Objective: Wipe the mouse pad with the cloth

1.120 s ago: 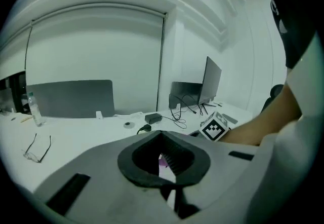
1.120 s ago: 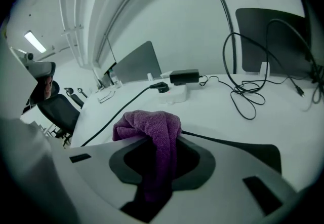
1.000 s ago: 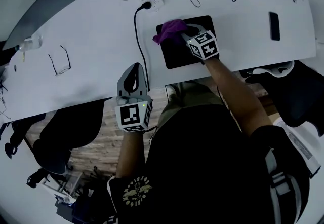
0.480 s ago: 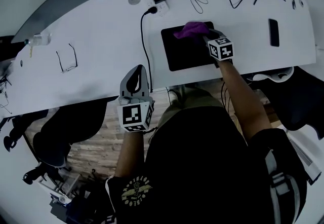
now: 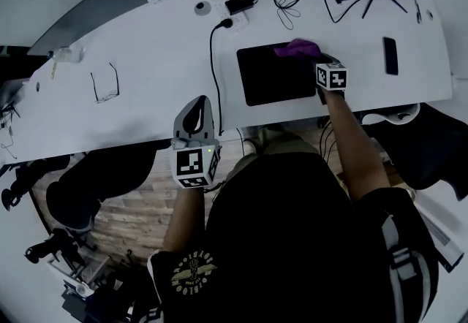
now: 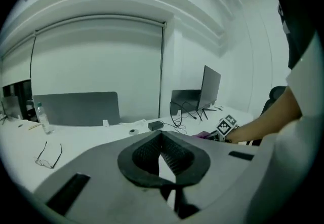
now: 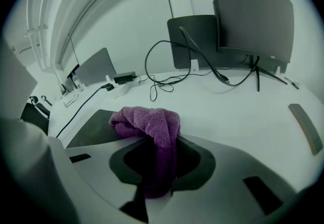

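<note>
Right gripper (image 5: 316,58) clamps the crumpled purple cloth (image 5: 298,47) at the upper right corner of the black rectangular mouse pad (image 5: 270,82) — left gripper (image 5: 194,114) narrow, empty.

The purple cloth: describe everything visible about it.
The purple cloth looks like soft, looped terry or microfibre, bunched into a crumpled lump. One fold hangs down between the jaws of the right gripper, which are shut on it. Its free bulk rests on the far right corner of the black mouse pad, which lies on the white desk.
</note>
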The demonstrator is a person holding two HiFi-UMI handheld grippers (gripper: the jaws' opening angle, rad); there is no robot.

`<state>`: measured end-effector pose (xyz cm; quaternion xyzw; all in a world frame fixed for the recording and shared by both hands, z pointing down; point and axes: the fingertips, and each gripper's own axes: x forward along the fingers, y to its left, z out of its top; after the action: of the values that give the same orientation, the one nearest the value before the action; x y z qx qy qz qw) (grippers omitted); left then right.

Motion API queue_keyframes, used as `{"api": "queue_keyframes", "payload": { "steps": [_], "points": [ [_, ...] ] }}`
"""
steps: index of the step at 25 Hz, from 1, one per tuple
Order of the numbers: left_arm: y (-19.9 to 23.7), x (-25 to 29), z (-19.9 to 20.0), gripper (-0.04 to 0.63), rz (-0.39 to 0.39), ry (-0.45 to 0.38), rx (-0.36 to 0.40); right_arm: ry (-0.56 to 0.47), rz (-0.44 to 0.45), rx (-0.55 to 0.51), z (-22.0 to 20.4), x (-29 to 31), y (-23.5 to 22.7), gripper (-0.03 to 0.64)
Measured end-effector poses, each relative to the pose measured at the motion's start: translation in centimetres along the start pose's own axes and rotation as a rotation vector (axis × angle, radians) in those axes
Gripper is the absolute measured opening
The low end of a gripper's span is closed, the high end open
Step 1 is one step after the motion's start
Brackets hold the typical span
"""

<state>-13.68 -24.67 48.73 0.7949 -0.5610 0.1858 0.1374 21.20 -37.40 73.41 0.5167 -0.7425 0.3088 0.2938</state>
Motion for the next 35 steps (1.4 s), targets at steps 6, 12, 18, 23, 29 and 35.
{"api": "queue_keyframes", "payload": {
  "steps": [6,12,18,23,29,35],
  "points": [
    [-0.3,-1.4,0.0,0.003,-0.010,-0.022,-0.005,-0.126,0.139,-0.116,4.1,-5.3,5.6,0.087],
    [-0.7,-3.0,-0.1,0.003,-0.016,-0.056,-0.004,-0.243,0.459,-0.049,5.6,-10.5,16.5,0.087],
    [0.9,-6.4,-1.7,0.003,0.024,-0.015,-0.038,-0.164,0.562,-0.075,2.0,-8.9,23.9,0.087],
    [2.3,-8.9,-2.4,0.003,0.060,-0.012,-0.030,-0.071,0.553,-0.105,-1.7,-5.3,26.6,0.087],
    [3.5,-9.8,-3.0,0.003,0.094,0.018,-0.024,0.070,0.429,-0.125,-5.9,-0.8,25.3,0.087],
    [2.8,-9.2,-2.7,0.003,0.066,0.014,-0.020,0.092,0.349,-0.134,-6.8,-0.7,21.6,0.092]
  ]
}}
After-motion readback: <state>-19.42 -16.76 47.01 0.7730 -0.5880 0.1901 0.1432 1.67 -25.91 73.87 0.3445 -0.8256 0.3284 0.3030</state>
